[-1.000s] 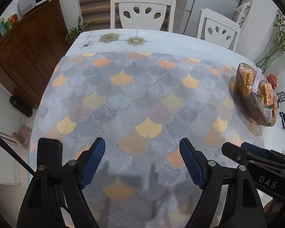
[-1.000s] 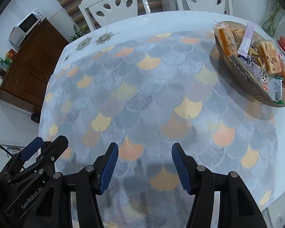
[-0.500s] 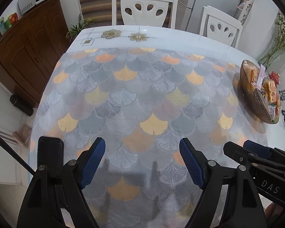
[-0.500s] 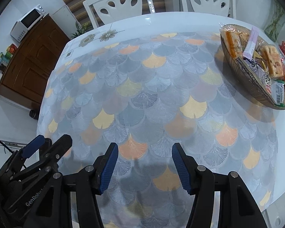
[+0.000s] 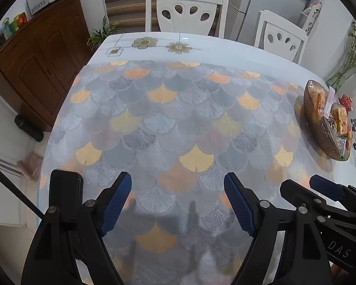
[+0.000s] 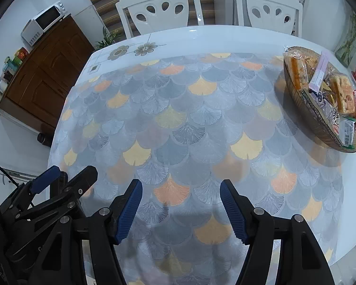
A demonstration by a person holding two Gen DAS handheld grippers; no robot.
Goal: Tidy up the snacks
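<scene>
white-edged desk (image 6: 225, 35) under a grey-and-orange fan-patterned cloth fills both views, its oval woven basket of wrapped snacks (image 6: 320, 128) at the right edge, while left tongs (image 5: 178, 199) and right tongs (image 6: 180, 206) hang spread and empty at the bottom, seemingly finished.

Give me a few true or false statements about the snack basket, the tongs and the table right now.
1. The basket holds wrapped snacks. True.
2. The right tongs grip a snack. False: they are open and hold nothing.
3. The left tongs are open. True.
4. The basket sits on the table's left side. False: it sits at the right edge.
5. Two white chairs stand at the far side. True.
6. A microwave stands on the table. False: it stands on a wooden cabinet to the left.
</scene>
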